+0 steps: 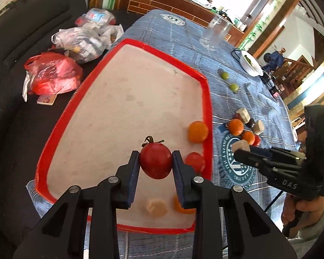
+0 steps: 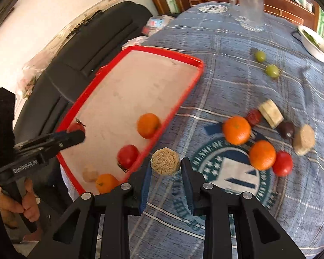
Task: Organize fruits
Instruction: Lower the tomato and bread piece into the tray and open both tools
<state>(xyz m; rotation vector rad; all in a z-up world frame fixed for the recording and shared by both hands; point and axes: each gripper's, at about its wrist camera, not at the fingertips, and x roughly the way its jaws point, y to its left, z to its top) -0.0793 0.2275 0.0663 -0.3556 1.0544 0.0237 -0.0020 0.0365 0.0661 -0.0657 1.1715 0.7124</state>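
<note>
My left gripper point(image 1: 155, 160) is shut on a red tomato point(image 1: 155, 163) with a green stem, held above the red-rimmed tray point(image 1: 206, 99). The tray holds an orange point(image 1: 197, 131), a second tomato point(image 1: 194, 161), a pale chunk point(image 1: 156, 206) and another orange point(image 1: 180, 205). My right gripper point(image 2: 165, 168) is shut on a tan round cake piece point(image 2: 165, 161), just right of the tray's rim point(image 2: 162, 127). On the cloth lie two oranges point(image 2: 236, 130), tomatoes point(image 2: 282, 163), tan pieces point(image 2: 270, 113), a dark fruit point(image 2: 287, 129) and two green grapes point(image 2: 272, 70).
A glass mug point(image 2: 248, 8) and a white bowl point(image 2: 315, 43) stand at the table's far side. A black sofa point(image 1: 21, 43) with plastic bags point(image 1: 54, 73) lies left of the table. The blue checked cloth point(image 2: 226, 82) covers the table.
</note>
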